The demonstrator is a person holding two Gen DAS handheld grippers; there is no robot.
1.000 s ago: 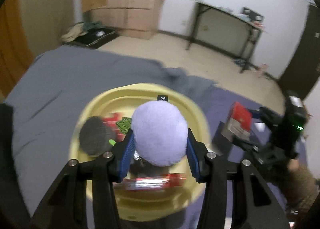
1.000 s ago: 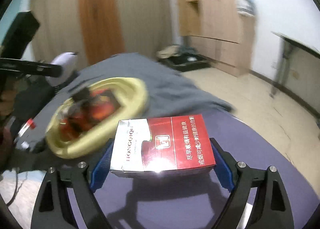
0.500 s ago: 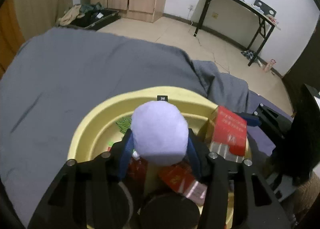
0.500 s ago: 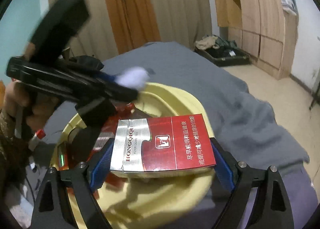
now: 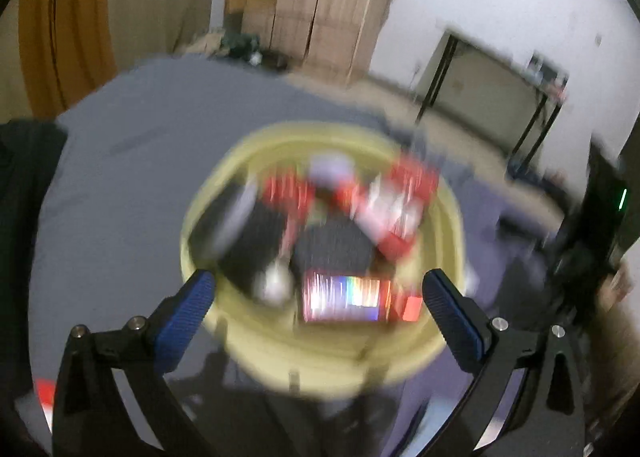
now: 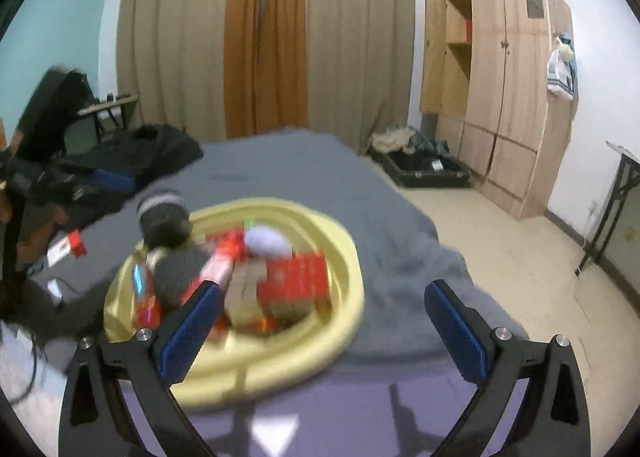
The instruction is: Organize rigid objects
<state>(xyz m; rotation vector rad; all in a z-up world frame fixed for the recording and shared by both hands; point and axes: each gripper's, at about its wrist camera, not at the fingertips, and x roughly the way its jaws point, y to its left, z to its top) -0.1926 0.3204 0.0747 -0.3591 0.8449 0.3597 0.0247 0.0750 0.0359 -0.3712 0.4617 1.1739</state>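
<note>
One basin (image 6: 344, 257), one lilac ball (image 6: 266, 242).

Home bedroom, grey bed (image 6: 304, 173), wooden wardrobe (image 6: 516, 97), curtains (image 6: 264, 37)

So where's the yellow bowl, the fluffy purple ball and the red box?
yellow bowl (image 6: 340, 241): right wrist view, far rim.
fluffy purple ball (image 6: 266, 242): right wrist view, its middle.
red box (image 6: 296, 277): right wrist view, top face.

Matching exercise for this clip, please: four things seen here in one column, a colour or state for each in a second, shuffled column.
Things:
1. basin
2. fuzzy ball
3. cigarette pack
4. right gripper

Colour or state:
A. red
B. jaws opening, nothing between them
C. pale yellow
D. lavender

Pairs: 1-C, 2-D, 3-A, 4-B
</note>
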